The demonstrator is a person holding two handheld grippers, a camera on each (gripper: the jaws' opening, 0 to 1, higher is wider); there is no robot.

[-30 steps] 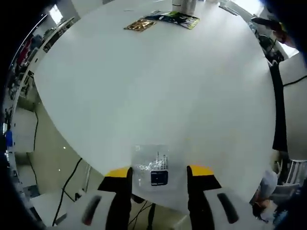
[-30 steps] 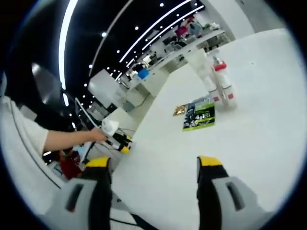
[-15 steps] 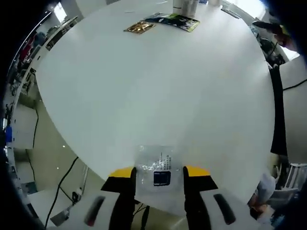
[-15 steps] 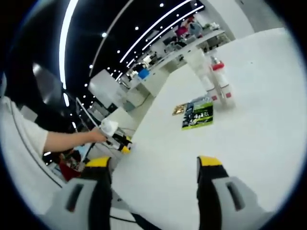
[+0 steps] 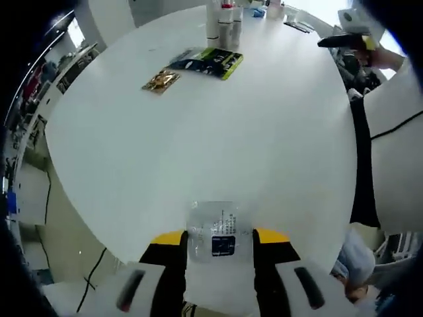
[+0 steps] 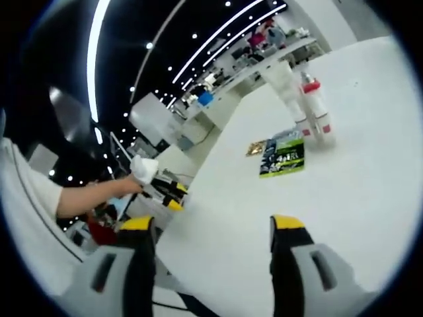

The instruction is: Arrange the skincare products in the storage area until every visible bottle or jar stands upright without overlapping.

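Handheld grippers, white short-sleeved top

Left gripper (image 5: 218, 238) and right gripper (image 6: 213, 228) share light grey bodies with dark slots, black jaws and yellow tips; the person's white short sleeve (image 6: 30, 198) ends above the forearm.

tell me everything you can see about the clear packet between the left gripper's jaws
The clear packet is a small, flat, see-through plastic sachet with fine printed text and a dark blue square label near its lower middle. It lies between the left gripper's yellow-tipped fingers, which sit close against its two sides, at the near edge of the white table. Its contents cannot be made out.
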